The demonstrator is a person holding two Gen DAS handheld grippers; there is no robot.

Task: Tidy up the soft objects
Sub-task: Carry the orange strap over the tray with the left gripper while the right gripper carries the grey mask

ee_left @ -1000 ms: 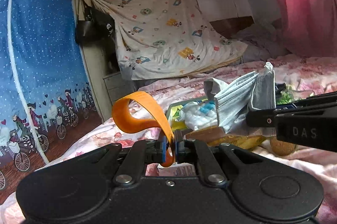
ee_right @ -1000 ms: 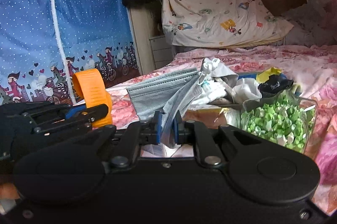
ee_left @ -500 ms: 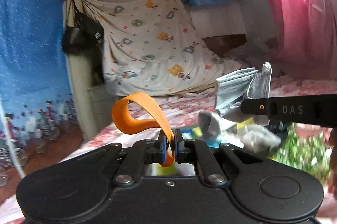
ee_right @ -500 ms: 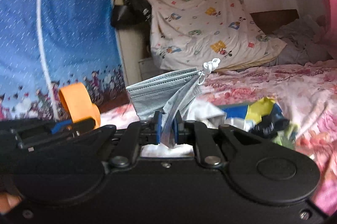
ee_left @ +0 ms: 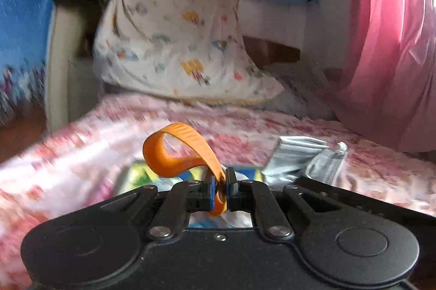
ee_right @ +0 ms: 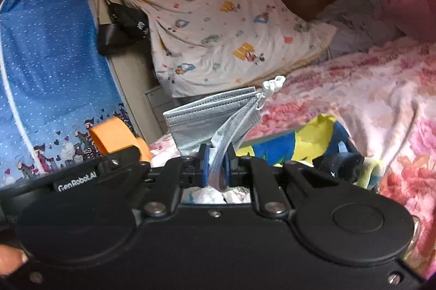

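Note:
An orange rubber band (ee_left: 179, 153) loops up and to the left out of my left gripper (ee_left: 220, 188), which is shut on its lower end. My right gripper (ee_right: 216, 163) is shut on a folded grey face mask (ee_right: 209, 118) whose white knotted ear loop (ee_right: 271, 84) sticks up at its right corner. In the left wrist view the mask (ee_left: 305, 163) shows just right of the left jaws, above the right gripper's body. In the right wrist view the orange band (ee_right: 114, 136) shows at the left, above the left gripper's body. Both are held up over the bed.
A bed with a pink floral cover (ee_right: 368, 88) lies ahead. A blue-and-yellow package (ee_right: 288, 143) and a dark bundle (ee_right: 340, 162) lie on it below the grippers. A cartoon-print sheet (ee_left: 174, 26) hangs behind, a blue dotted wardrobe cover (ee_right: 49, 66) at left, a pink curtain (ee_left: 392, 31) at right.
Both grippers have swung to the right and lifted slightly, each keeping its grip. The pile with the green paper scraps has dropped out of view and the pink curtain fills more of the left view.

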